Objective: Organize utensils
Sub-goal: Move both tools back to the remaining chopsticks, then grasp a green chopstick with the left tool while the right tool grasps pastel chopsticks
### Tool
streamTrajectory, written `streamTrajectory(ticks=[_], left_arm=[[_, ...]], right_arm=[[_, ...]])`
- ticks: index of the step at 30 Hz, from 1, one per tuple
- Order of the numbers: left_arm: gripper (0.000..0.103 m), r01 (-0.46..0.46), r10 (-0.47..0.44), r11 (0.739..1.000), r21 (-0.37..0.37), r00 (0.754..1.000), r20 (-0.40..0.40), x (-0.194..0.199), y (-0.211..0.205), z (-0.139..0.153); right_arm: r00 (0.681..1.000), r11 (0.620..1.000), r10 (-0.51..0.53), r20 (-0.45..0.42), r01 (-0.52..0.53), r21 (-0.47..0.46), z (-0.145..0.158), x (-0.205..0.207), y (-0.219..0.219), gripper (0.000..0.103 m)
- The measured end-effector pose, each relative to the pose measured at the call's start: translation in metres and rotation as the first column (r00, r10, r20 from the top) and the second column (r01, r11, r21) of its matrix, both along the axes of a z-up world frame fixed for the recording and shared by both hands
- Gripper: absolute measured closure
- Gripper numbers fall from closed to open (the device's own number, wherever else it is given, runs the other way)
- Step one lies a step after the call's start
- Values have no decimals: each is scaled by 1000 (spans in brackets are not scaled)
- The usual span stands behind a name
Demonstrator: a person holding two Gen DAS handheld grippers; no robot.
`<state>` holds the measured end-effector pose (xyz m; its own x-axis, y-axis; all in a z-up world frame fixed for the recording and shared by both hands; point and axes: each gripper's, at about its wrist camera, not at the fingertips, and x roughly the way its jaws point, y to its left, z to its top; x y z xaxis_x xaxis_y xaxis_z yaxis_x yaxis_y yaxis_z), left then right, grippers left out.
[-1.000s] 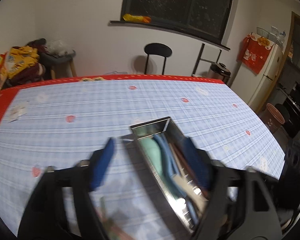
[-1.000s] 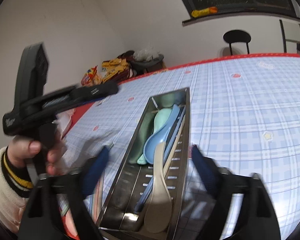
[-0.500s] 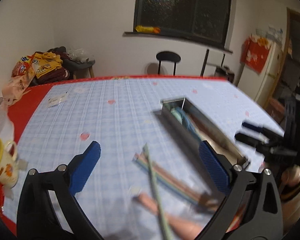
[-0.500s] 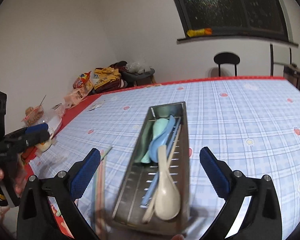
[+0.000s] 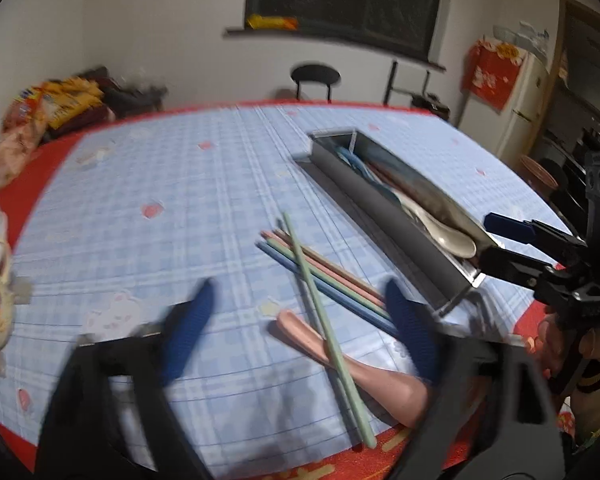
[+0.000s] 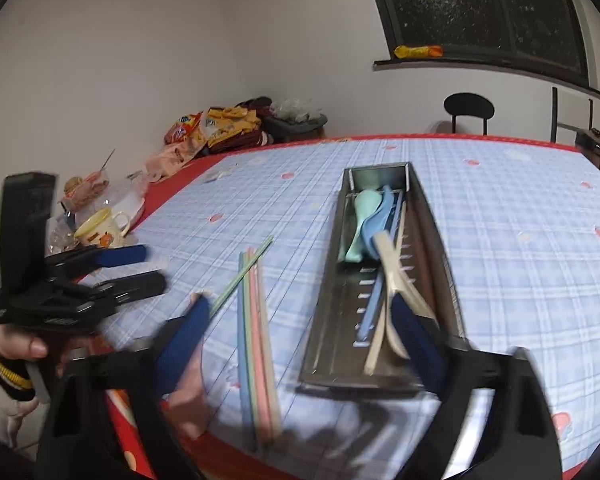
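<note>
While both our left claw (image 5: 300, 322) and right claw (image 6: 303, 324) have just been closing but hold nothing, the chopsticks (image 5: 323, 276) and pink spoon (image 5: 363, 368) lie at the surface (image 5: 180, 184) edge beside the steel tray (image 6: 383, 276), so a careless grab may push them off.

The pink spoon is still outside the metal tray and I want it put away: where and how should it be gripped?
Grip the pink spoon on its bare narrow handle, from above, jaws across it. The green chopstick lies across its middle, and its bowl sits at the table edge.
</note>
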<state>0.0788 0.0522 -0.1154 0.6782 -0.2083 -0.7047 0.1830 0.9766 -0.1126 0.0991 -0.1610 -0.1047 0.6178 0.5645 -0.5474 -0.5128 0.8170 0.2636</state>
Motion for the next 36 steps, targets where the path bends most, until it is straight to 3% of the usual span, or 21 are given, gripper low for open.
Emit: streamTrajectory(ticks=[2,5,8,19,21,24,36], left_arm=[[57,34,-36,999,-26,997,-64,9,-7,-11],[62,75,-77,997,-26,991,-106,19,-19,-21],[64,71,-70,998,-1,988,-138,33,-25,-29],[72,50,-31,994,93,981,-193,54,-29,-45],[87,50,-31,994,96,981,-192,54,-28,-46],[93,39,-27,997,65,983,-182,53,-23,-44],[93,-27,18,993,-112,997,-77,5,21,-17]], right_arm=[[1000,1000,17,-16,-17,4,-2,-2,1,51],[998,998,55,-33,-54,9,-4,-7,4,74],[997,998,68,-33,-68,-9,-6,-12,7,82],[996,997,75,-46,-75,-3,-10,-15,6,82],[995,997,82,-51,-82,-7,-11,-14,8,82],[994,995,93,-56,-94,-13,-13,-13,11,82],[981,972,179,-81,-189,-140,-21,-14,43,82]])
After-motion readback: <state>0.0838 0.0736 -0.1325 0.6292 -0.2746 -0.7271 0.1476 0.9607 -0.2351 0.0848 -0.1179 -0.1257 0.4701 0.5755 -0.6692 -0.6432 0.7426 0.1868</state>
